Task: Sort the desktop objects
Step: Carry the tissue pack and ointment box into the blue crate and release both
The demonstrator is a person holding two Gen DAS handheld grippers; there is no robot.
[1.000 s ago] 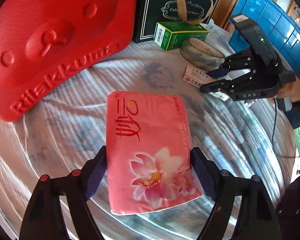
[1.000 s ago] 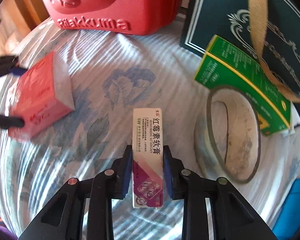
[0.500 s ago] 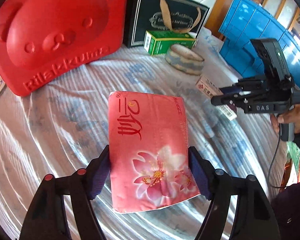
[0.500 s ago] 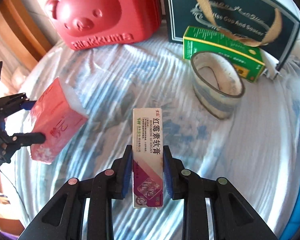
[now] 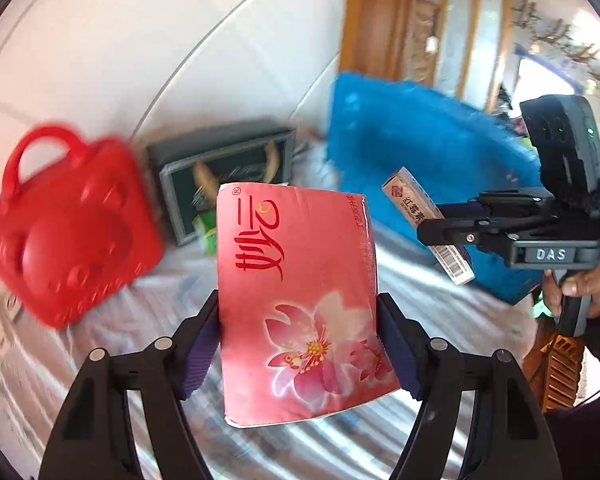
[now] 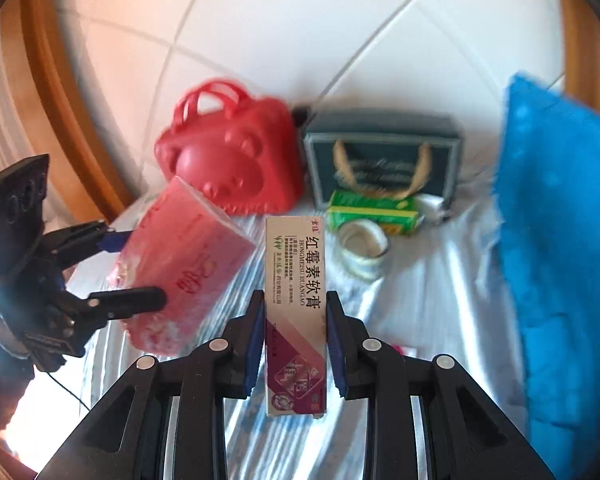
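My left gripper (image 5: 298, 340) is shut on a pink tissue pack (image 5: 296, 296) with a flower print and holds it well above the table. The pack also shows in the right wrist view (image 6: 184, 268), held by the left gripper (image 6: 120, 268). My right gripper (image 6: 295, 340) is shut on a narrow ointment box (image 6: 295, 312) with Chinese print, also lifted high. In the left wrist view the right gripper (image 5: 440, 228) holds the ointment box (image 5: 424, 224) at the right, in front of the blue crate.
At the back of the cloth-covered table (image 6: 428, 300) stand a red bear-face case (image 6: 236, 164), a dark gift bag (image 6: 380, 164), a green box (image 6: 372, 212) and a tape roll (image 6: 362, 248). A blue crate (image 6: 560, 260) stands at the right. Tiled wall behind.
Both grippers have risen and pulled back from the table, each still holding its object. The table objects now look smaller and farther, and the wall has come into view.
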